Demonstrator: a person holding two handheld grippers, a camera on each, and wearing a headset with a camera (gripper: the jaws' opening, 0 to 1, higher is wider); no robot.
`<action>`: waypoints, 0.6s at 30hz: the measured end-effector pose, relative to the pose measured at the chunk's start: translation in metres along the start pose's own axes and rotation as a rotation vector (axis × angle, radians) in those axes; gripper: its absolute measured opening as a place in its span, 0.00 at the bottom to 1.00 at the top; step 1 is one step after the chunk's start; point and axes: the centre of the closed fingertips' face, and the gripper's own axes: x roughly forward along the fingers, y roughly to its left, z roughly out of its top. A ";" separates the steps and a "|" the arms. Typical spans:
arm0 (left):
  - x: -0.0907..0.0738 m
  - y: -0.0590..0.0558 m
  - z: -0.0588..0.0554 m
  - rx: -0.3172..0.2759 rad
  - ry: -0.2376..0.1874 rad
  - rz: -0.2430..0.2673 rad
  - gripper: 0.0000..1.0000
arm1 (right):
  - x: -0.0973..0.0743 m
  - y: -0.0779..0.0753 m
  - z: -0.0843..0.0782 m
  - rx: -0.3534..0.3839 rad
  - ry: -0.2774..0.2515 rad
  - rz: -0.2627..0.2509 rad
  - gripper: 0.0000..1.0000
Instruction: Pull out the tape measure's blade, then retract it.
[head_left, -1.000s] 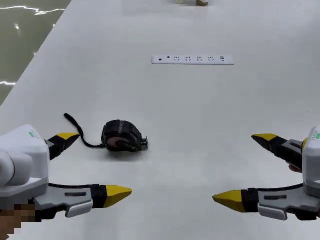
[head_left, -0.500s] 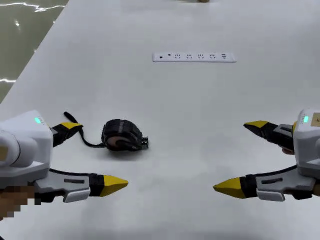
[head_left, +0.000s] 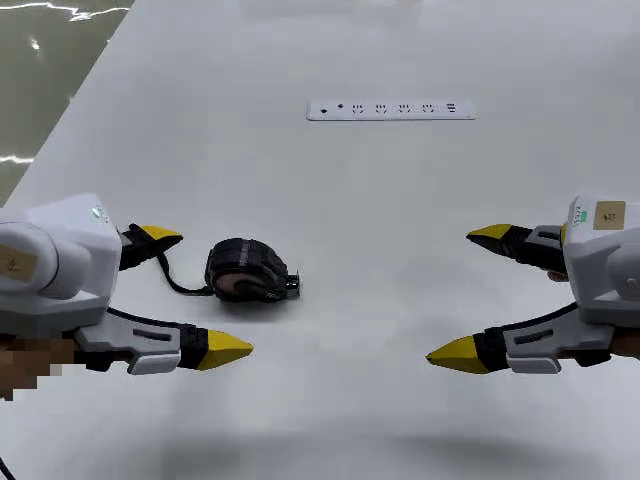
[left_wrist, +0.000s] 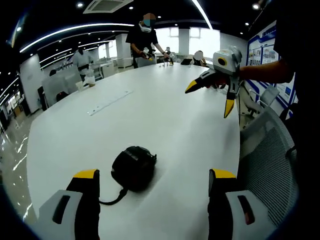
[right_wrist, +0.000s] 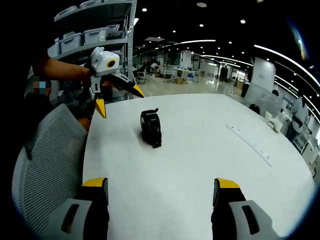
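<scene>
A: Left gripper (head_left: 203, 290)?
B: White rounded housing, green mark (head_left: 100, 212) on top. Black jaws, yellow pointed tips, thin black cable (head_left: 135, 320).
A: Right gripper (head_left: 455, 295)?
B: Same build; yellow sticker (head_left: 608, 215) on housing.

Long white table (head_left: 330, 190), power strip (head_left: 390, 109) lying flat on its far part; glossy greenish floor (head_left: 45, 70) off the left edge; grey mesh chair (right_wrist: 47, 160) at the table's edge; shelving rack (right_wrist: 131, 25) holding storage bins (right_wrist: 100, 34); ceiling light strips (left_wrist: 75, 32); bright windows (left_wrist: 210, 40) at far end
</scene>
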 end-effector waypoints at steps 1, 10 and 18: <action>0.001 0.001 0.000 0.011 0.005 -0.007 0.86 | 0.002 -0.001 -0.001 -0.011 0.008 0.006 0.85; 0.009 0.012 -0.001 0.056 0.042 -0.045 0.78 | 0.015 -0.009 0.003 -0.079 0.030 0.048 0.79; 0.014 0.021 -0.007 0.106 0.095 -0.078 0.71 | 0.030 -0.014 0.007 -0.127 0.048 0.088 0.75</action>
